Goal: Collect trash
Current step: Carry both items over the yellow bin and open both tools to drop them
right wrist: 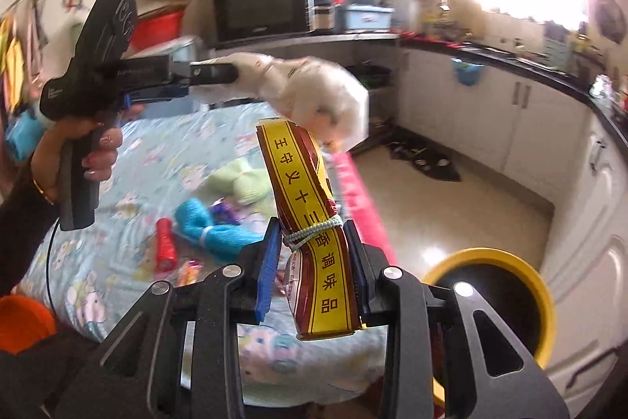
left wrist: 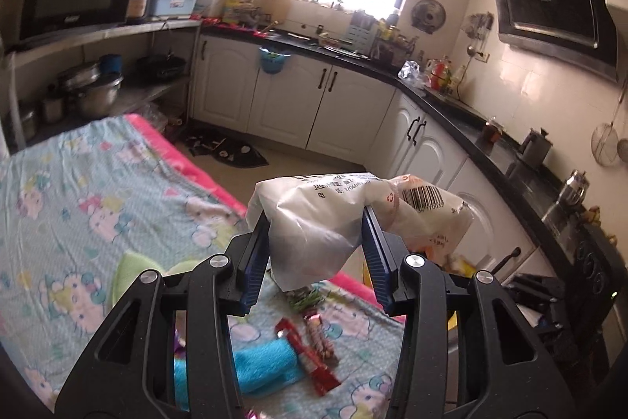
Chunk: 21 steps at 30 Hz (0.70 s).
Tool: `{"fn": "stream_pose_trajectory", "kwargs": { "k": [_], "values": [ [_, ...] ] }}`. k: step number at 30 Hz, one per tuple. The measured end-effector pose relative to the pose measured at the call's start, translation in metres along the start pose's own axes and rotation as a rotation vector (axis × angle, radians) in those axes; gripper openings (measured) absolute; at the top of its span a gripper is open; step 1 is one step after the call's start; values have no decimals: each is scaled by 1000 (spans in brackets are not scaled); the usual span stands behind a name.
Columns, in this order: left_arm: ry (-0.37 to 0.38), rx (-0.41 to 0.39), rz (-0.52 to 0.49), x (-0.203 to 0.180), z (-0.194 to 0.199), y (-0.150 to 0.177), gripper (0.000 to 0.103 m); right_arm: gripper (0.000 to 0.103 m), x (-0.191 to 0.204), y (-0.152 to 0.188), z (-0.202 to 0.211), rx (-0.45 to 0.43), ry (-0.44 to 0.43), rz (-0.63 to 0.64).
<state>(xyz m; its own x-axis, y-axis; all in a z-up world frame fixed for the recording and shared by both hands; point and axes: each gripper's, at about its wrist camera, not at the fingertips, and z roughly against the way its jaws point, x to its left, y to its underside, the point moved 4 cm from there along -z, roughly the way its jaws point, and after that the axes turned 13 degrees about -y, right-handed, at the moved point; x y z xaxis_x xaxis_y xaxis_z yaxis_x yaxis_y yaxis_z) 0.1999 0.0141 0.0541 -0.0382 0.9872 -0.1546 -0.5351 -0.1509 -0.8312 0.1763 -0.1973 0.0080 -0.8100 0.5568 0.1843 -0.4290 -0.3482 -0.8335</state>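
My left gripper point(left wrist: 316, 222) is shut on a crumpled white plastic bag point(left wrist: 333, 218) with a barcode, held above the table's right edge. In the right wrist view the same gripper point(right wrist: 235, 75) holds the bag point(right wrist: 314, 97) high over the table. My right gripper point(right wrist: 316, 246) is shut on a brown and yellow seasoning packet point(right wrist: 314, 226) tied with a rubber band, held upright above the table edge. A yellow-rimmed trash bin point(right wrist: 490, 262) stands on the floor to the right. Red wrappers point(left wrist: 310, 356) lie on the patterned tablecloth point(left wrist: 78, 207).
A blue towel roll point(left wrist: 267, 364), a green cloth point(right wrist: 239, 179), a red flashlight point(right wrist: 165, 242) and small wrappers lie on the table. White cabinets point(left wrist: 294, 97) with a black counter run along the back and right. A dark floor mat point(left wrist: 227, 148) lies on the floor.
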Motion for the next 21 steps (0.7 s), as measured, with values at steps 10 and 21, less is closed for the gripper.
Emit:
{"fn": "stream_pose_trajectory", "kwargs": {
  "k": [10,21],
  "values": [
    [42,8,-87,-59,-31,-8,37,30,-58,19,43,-60,177,-113],
    [32,37,-217,-118,-70,10,37,30,-111,48,68,-121,319,-272]
  ]
}}
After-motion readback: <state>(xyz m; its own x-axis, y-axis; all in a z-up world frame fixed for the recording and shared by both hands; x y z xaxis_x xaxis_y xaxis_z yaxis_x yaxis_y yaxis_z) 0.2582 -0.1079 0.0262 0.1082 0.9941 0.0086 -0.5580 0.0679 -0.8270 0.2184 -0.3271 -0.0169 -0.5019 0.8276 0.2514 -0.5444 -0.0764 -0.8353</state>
